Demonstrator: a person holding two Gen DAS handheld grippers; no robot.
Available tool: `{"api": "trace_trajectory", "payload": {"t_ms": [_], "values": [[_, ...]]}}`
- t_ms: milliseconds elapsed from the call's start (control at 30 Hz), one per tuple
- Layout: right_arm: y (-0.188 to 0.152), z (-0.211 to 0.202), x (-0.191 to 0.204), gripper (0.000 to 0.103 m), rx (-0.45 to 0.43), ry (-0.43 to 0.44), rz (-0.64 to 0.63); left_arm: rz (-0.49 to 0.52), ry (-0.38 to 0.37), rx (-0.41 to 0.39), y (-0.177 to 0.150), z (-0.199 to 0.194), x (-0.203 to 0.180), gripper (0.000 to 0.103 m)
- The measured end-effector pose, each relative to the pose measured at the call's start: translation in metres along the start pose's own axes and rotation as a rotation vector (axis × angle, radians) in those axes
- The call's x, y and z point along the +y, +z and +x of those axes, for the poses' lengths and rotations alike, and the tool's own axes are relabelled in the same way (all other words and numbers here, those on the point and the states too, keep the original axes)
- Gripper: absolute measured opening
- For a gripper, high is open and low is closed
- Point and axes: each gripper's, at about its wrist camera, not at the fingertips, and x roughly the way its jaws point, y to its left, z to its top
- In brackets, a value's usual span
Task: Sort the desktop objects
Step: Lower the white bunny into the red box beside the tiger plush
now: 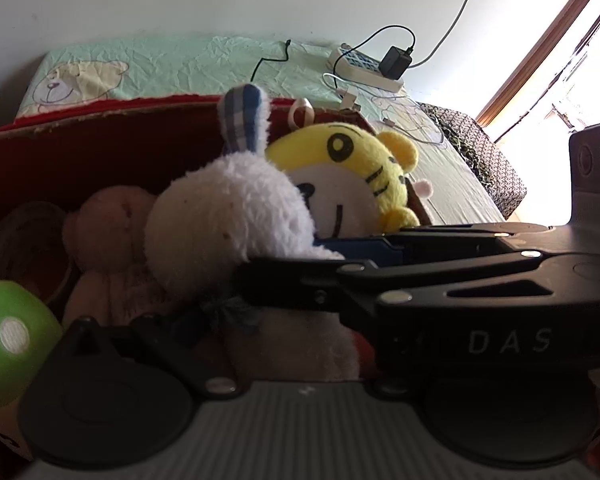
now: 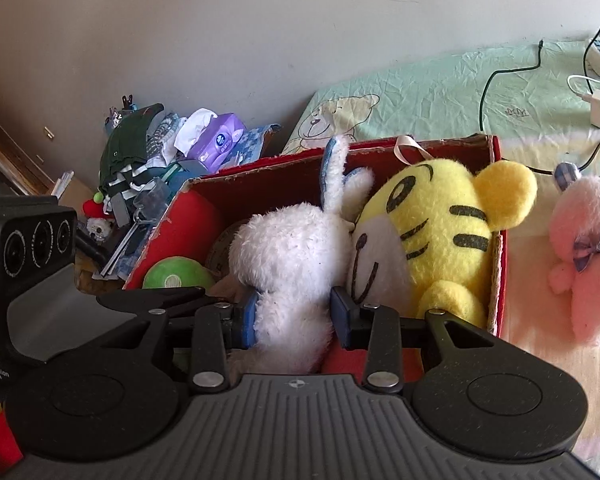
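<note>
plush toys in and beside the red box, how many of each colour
white: 1, the white rabbit, gripped by the right gripper
yellow: 1, the yellow tiger
brown: 1, the brown bear
green: 1, the green plush ball
pink: 1, the pink plush outside the red box
total: 5

Red box is sitting packed: white rabbit, yellow tiger, brown bear and green ball are filling it, leaving only a small gap at its far left corner. Right gripper is blocking the box's near edge. Bed sheet behind the box is lying open, cables crossing it. Pink toy is crowding the right side; clutter pile is blocking the left.
</note>
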Motion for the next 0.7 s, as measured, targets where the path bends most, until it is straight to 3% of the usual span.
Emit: {"api": "trace_trajectory", "payload": {"t_ms": [367,700], "values": [[-0.006,-0.018,-0.001,0.05,-0.084,-0.012,0.04,0.015,0.013,-0.003,0.0,0.0,-0.004,0.103],[-0.009,-0.033,-0.003,0.049,-0.146,-0.037,0.049,0.011,0.025,-0.005,0.0,0.0,-0.004,0.102]]}}
